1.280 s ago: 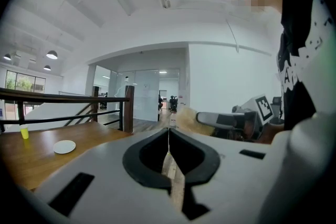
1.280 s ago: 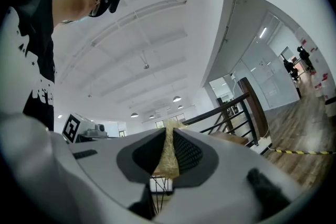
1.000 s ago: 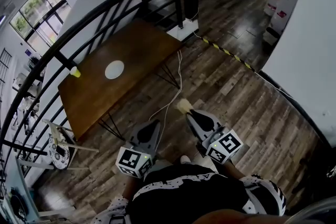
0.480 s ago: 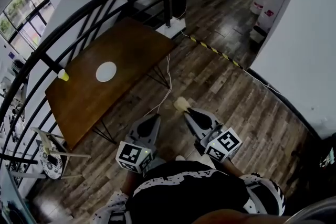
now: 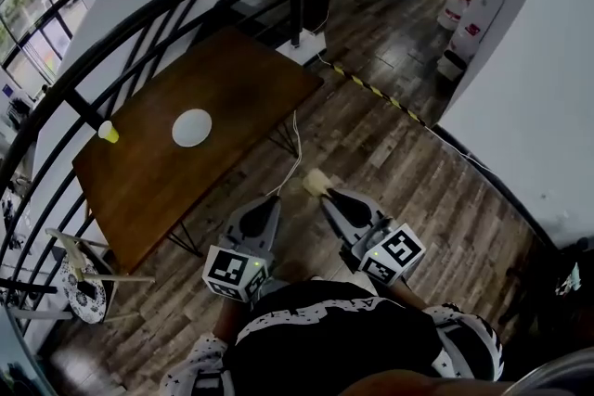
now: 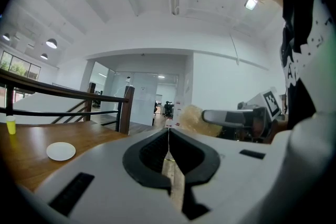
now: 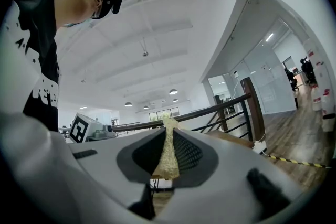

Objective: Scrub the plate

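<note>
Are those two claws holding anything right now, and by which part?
The right claw pinches a pale yellow scrubbing sponge along its body, with one end poking out past the tips. The left claw is closed on nothing.

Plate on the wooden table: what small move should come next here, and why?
Probably step toward the table and carry the right tool forward over the plate. That tool is shut on a tan sponge, but both tools hang over the floor, well short of the table, so scrubbing cannot start. The left tool is shut and empty.
</note>
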